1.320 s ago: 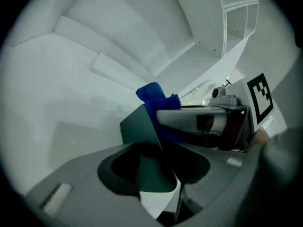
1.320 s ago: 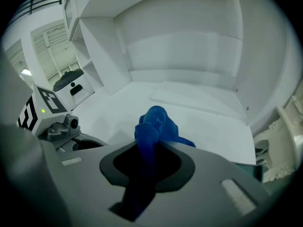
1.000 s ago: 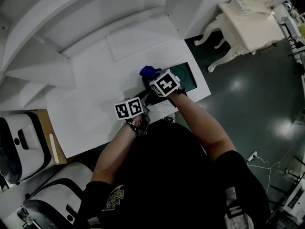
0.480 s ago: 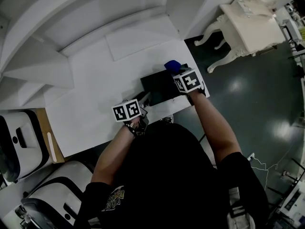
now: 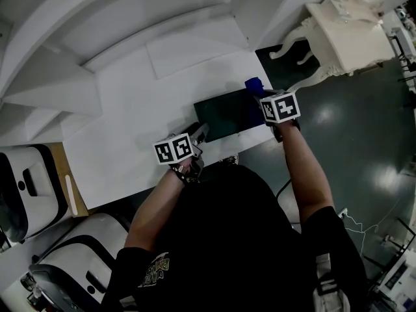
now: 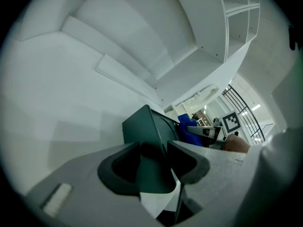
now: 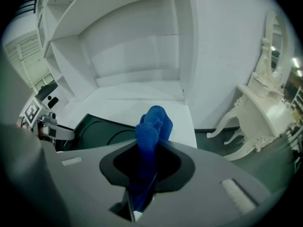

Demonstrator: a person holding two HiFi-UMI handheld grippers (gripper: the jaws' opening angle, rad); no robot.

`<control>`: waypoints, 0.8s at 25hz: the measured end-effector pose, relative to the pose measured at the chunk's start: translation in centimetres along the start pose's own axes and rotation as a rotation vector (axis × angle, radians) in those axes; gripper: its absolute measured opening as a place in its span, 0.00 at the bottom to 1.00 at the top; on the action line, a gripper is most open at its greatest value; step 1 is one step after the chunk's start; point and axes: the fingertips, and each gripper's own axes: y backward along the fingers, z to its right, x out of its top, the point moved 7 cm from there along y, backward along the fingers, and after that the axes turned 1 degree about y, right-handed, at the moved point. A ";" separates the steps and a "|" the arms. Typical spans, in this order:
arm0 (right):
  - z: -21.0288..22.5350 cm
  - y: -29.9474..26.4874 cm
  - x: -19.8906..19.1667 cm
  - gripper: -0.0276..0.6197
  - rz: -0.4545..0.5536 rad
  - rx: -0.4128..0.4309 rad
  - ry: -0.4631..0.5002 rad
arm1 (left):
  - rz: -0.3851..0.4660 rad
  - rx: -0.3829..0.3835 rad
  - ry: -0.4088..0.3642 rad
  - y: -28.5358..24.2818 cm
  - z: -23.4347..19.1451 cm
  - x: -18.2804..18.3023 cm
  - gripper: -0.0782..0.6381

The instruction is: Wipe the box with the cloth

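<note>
Nearest the camera, the person's black-sleeved arms reach out over the near edge of the white tabletop (image 5: 123, 129). The left gripper (image 5: 197, 135) sits close to that near edge, and its jaws are clamped on the near left corner of the box (image 5: 221, 114), whose dark wall fills the gap between the pads in the left gripper view. The box is a flat, dark green case lying toward the right end of the tabletop, with its right end at the tabletop's right edge; a round moulded outline shows on its top face. Beyond it, the right gripper (image 5: 260, 96) is held over the box's right end, and its jaws pinch a blue cloth (image 7: 152, 125), which bunches up out of the jaws as a thick fold. The cloth's free end is at the box's far right corner; whether it presses on the surface there cannot be told. Farther back, a thin white panel (image 5: 195, 49) lies flat near the tabletop's far edge, under white shelving. Past the right edge of the tabletop, on the dark glossy floor, stands a white ornate table (image 5: 348, 34) with curved legs.
</note>
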 end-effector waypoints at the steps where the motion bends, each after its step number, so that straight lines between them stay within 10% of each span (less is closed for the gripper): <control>1: 0.1 0.1 -0.1 0.18 0.002 0.006 -0.004 | 0.000 0.001 0.000 0.0 0.0 0.0 0.37; 20: 1.2 3.5 -2.5 0.19 0.094 -0.061 -0.057 | -0.022 0.019 -0.047 -0.1 0.0 0.2 0.38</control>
